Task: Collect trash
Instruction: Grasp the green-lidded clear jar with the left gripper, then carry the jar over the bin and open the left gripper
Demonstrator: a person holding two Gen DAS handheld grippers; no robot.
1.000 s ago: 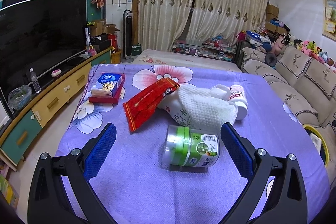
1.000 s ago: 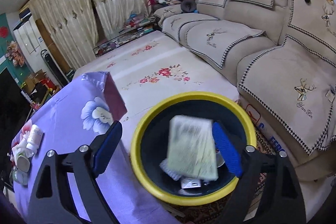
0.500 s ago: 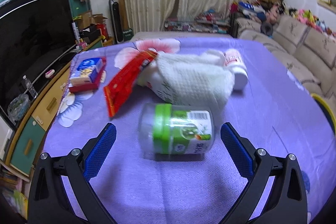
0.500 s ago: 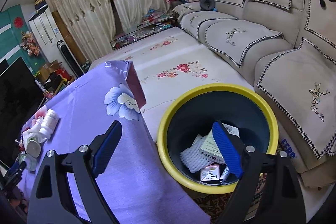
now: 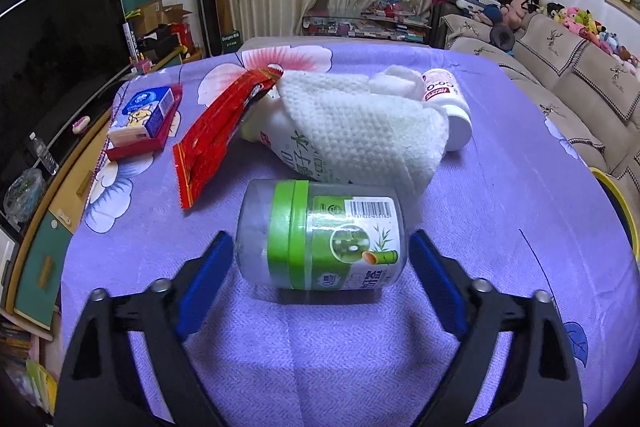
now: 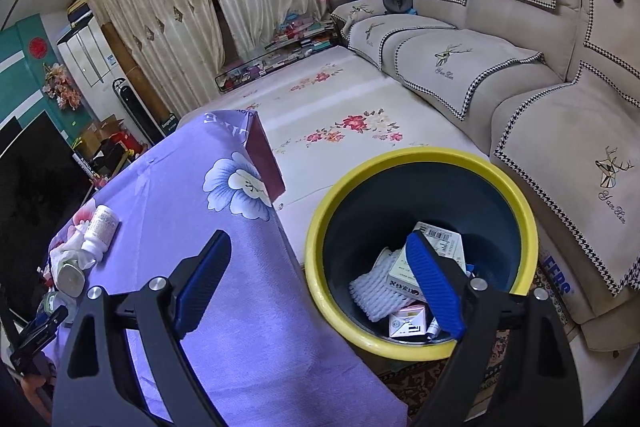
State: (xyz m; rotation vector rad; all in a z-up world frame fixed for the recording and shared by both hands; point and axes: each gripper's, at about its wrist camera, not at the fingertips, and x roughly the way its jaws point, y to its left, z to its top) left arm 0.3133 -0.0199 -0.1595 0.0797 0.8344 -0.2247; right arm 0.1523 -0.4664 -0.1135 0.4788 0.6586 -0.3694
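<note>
A clear jar with a green lid and label [image 5: 320, 233] lies on its side on the purple flowered tablecloth [image 5: 500, 187]. My left gripper [image 5: 320, 267] is open, its blue fingers on either side of the jar, not touching it. Behind the jar lie a white cloth [image 5: 360, 127] over a white bottle [image 5: 288, 143], a red wrapper [image 5: 216, 135] and a white pill bottle [image 5: 448, 103]. My right gripper [image 6: 320, 275] is open and empty above the table's edge, beside the yellow-rimmed bin [image 6: 320, 227], which holds boxes [image 6: 404, 275] and white foam netting.
A tissue pack on a red box [image 5: 144, 123] sits at the table's far left. A TV cabinet [image 5: 48, 227] runs along the left. A beige sofa [image 6: 520, 75] stands right of the bin. The bin's rim [image 5: 624, 211] shows past the table's right edge.
My left gripper has moved forward and down until the jar lies between its fingers. The box that fell from my right gripper has landed in the bin, and that gripper has drawn back toward the table.
</note>
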